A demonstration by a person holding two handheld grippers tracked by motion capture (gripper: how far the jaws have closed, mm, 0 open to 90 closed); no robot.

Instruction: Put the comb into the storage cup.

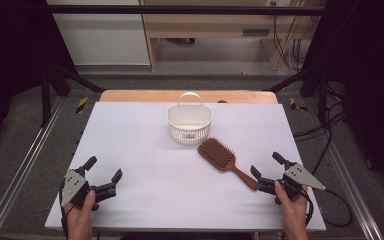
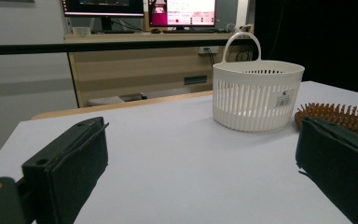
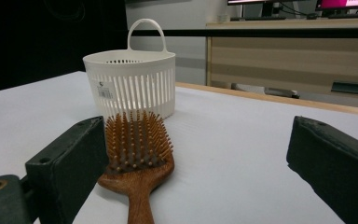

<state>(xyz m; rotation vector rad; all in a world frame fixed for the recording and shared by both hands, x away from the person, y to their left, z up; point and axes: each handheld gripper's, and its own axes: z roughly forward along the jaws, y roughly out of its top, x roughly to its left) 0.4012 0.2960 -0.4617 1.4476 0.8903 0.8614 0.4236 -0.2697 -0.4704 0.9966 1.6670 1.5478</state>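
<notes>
Both grippers are spread wide, holding nothing: left gripper [image 1: 102, 176] at seven o'clock, right gripper [image 1: 266, 167] beside the brown hairbrush [image 1: 221, 159].

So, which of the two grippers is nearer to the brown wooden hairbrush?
The right gripper: its open jaws stand beside the handle of the brown wooden hairbrush; the left gripper is far across the table.

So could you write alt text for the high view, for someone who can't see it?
A wooden hairbrush lies bristles-up on a white table, just in front of a white slotted basket. At the near edge, a person's hands hold the left tongs and the right tongs, both open and holding nothing.
</notes>
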